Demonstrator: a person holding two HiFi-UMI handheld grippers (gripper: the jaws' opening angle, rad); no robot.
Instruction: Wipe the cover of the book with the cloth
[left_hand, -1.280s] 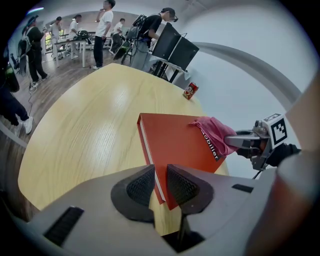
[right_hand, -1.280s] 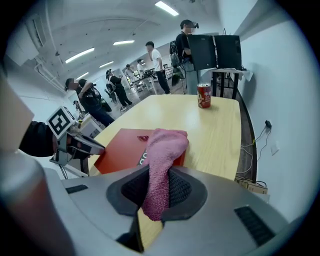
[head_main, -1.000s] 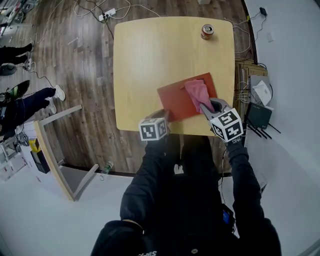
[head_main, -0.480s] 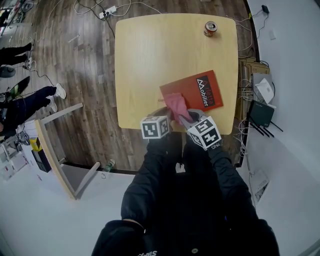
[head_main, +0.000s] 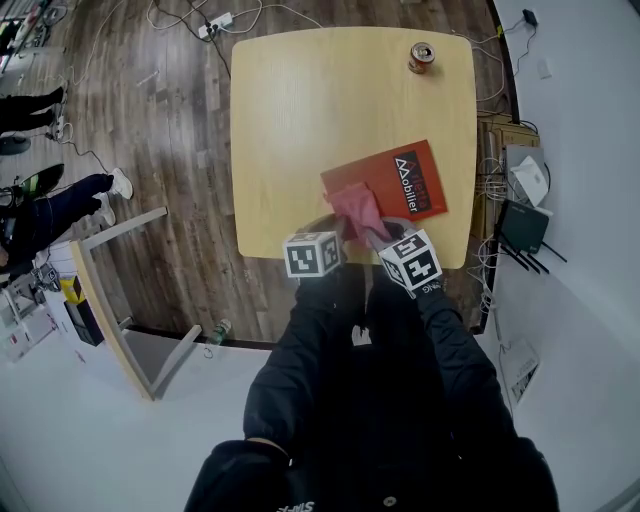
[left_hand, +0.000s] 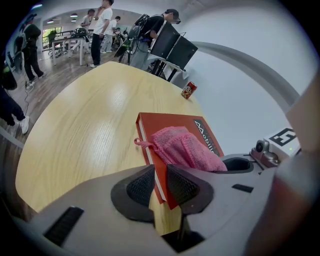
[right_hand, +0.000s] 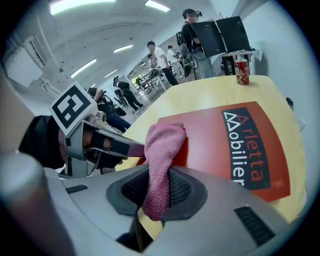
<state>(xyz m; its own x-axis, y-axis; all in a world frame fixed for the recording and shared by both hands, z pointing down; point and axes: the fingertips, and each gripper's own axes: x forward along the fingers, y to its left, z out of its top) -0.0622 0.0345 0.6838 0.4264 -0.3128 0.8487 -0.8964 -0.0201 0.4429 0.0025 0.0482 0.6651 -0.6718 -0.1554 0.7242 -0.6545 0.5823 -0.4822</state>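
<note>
Fingers (left_hand: 137, 187) of your L gripper (left_hand: 159, 183) clamp the book (head_main: 388, 178) at its near-left corner, steadying it on the worktop (head_main: 300, 120). R gripper (right_hand: 158, 188) pinches the cloth (right_hand: 162, 145), bunched end on the cover's near part, ready to wipe.

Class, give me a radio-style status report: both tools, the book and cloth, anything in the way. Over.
Left tool shut on book corner. Right tool shut on cloth, which lies on the book. Can far off, nothing in the way.

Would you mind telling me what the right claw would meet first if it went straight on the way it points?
Probably only the red book: the right claw, shut on the pink cloth, would slide it across the cover.
</note>
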